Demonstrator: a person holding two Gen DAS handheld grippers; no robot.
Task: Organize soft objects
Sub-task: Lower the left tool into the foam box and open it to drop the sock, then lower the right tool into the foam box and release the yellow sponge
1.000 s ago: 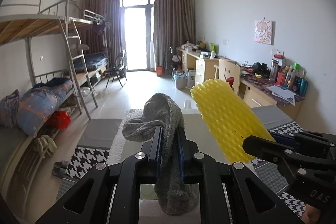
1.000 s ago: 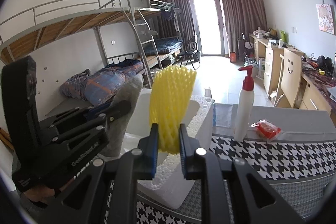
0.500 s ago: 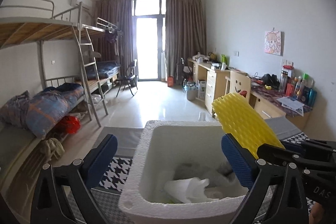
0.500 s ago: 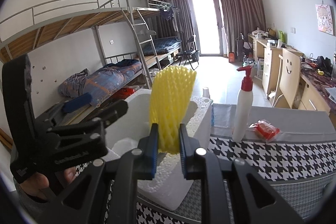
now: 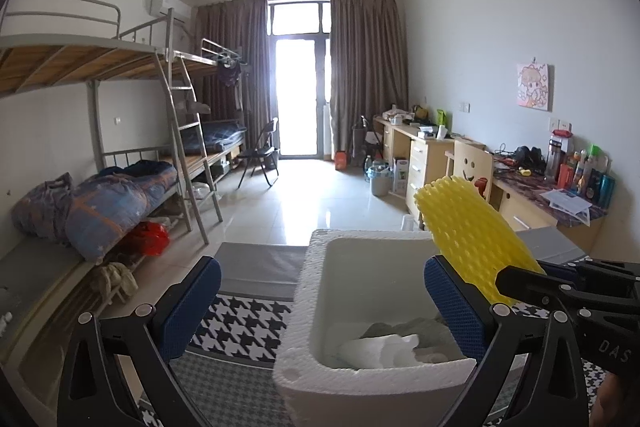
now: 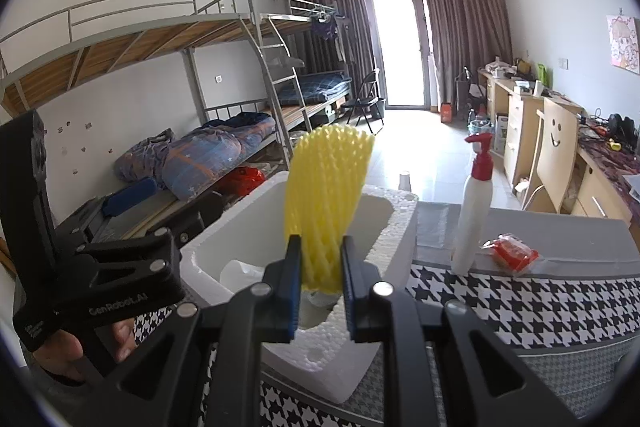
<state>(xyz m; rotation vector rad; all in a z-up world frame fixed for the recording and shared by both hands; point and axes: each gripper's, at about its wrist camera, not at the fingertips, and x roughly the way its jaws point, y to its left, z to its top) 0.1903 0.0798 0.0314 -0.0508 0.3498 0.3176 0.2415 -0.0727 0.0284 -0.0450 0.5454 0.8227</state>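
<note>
A: How is the left hand-held gripper (image 5: pixel 320 311) placed?

B: It has just been opened wide, nothing between its jaws, above the foam box (image 5: pixel 304 311)

A: And the right hand-held gripper (image 6: pixel 320 291)?

B: The yellow foam net (image 6: pixel 328 203) is clamped upright, directly over the box, nearer than the left, to be lowered in

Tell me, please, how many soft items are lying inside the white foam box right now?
2 visible: a grey sock on the floor of the foam box and white crumpled paper in front of it. More may be hidden beneath them.
</note>
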